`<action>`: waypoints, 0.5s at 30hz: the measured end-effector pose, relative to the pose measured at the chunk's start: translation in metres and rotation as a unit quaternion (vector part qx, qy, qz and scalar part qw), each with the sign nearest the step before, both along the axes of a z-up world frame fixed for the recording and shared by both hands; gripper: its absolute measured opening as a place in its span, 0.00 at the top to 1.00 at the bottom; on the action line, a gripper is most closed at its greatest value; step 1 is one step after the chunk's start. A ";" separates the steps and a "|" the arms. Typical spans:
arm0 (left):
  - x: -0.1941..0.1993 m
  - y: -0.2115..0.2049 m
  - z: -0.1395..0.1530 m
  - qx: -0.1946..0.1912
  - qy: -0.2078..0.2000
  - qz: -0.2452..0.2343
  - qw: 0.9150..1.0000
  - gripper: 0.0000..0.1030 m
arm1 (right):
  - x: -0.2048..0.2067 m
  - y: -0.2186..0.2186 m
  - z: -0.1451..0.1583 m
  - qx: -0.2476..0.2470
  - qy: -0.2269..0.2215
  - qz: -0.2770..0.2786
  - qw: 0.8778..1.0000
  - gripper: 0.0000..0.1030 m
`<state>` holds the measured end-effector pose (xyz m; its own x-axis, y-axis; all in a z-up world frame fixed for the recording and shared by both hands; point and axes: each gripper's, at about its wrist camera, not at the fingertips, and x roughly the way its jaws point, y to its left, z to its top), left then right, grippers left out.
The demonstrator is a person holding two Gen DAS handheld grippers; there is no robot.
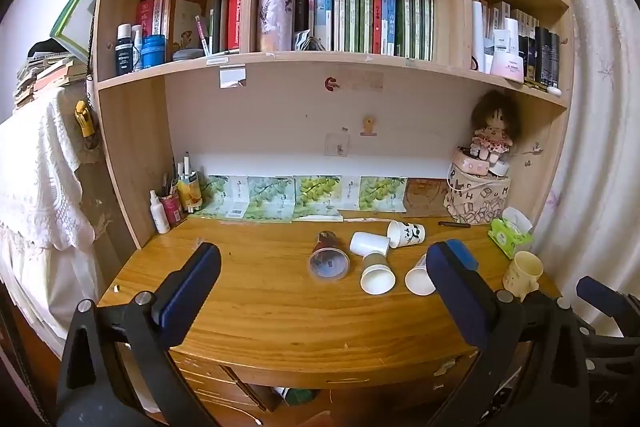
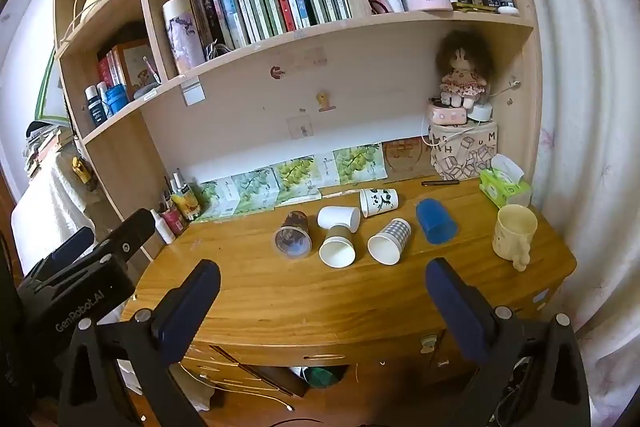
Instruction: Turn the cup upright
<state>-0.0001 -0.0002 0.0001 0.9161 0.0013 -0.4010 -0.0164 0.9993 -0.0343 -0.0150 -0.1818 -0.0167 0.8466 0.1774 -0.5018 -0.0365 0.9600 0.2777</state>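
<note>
"GenRobot.AI" printed on left tongs body, seen from right wrist. Left tongs spread wide, empty, above desk front edge. Cups on sides mid-desk: clear cup, brown-sleeved cup, white cup, panda cup, checked cup, blue cup. Right tongs likewise wide apart, empty

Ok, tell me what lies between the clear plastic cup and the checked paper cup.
In the right wrist view, one thing: a brown paper cup lying on its side, mouth toward the camera, between the clear plastic cup and the checked paper cup.
</note>
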 end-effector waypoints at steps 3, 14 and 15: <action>-0.001 0.000 0.000 -0.001 0.000 -0.002 1.000 0.00 | 0.002 0.002 0.002 0.000 -0.001 0.000 1.000 0.00; 0.004 0.000 -0.004 -0.005 0.003 -0.010 1.000 0.00 | 0.006 0.004 -0.001 0.006 0.005 0.007 1.000 0.00; 0.004 0.001 -0.003 -0.007 0.003 -0.012 1.000 0.00 | 0.005 0.004 -0.002 0.006 0.005 0.007 1.000 0.00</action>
<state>0.0040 0.0010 -0.0030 0.9135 -0.0253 -0.4059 0.0066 0.9988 -0.0475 -0.0097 -0.1781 -0.0184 0.8390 0.1955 -0.5078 -0.0477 0.9561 0.2892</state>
